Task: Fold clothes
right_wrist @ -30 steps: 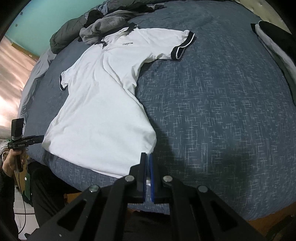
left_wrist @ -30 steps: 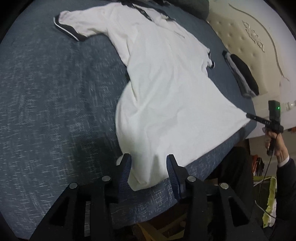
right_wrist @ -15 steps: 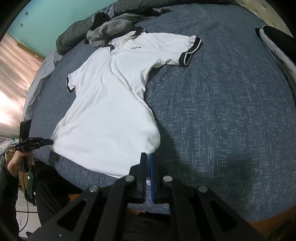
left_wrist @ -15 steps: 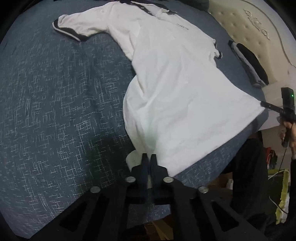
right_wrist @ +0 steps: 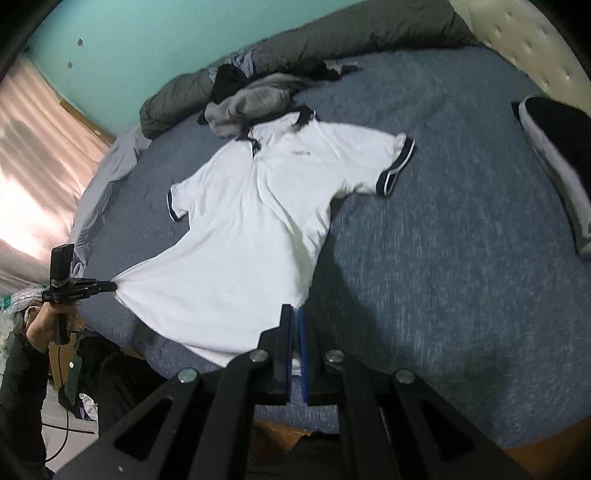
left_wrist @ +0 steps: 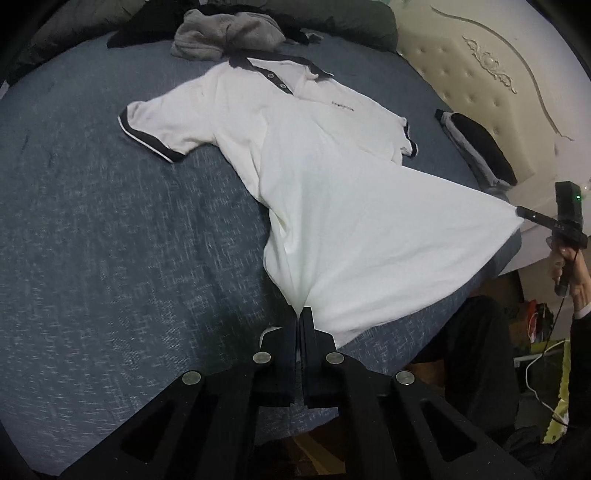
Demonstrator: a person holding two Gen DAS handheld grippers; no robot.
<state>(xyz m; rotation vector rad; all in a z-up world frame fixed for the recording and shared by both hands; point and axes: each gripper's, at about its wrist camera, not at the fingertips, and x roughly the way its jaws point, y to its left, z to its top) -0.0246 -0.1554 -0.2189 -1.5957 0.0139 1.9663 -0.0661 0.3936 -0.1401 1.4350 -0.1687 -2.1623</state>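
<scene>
A white polo shirt point(left_wrist: 332, 206) with a dark collar and dark sleeve trim lies face up on the blue bed point(left_wrist: 110, 240). My left gripper point(left_wrist: 299, 312) is shut on one corner of its bottom hem. In the same view my right gripper point(left_wrist: 519, 213) pinches the other hem corner at the far right. The right wrist view shows the shirt point(right_wrist: 251, 240) with my right gripper point(right_wrist: 294, 309) shut on its near hem corner. My left gripper point(right_wrist: 110, 285) holds the opposite corner there. The hem is stretched between the two and lifted a little off the bed.
A heap of grey and dark clothes point(left_wrist: 229, 35) lies just beyond the shirt's collar. A folded black and grey garment point(left_wrist: 476, 151) rests near the cream padded headboard point(left_wrist: 480, 74). The near bed edge runs just under the hem. A hand point(left_wrist: 569, 273) grips the right handle.
My left gripper, open around the hem a second ago, has shut on it. Both grippers have risen and drawn the hem out taut, so the shirt's lower part now fans wide.
</scene>
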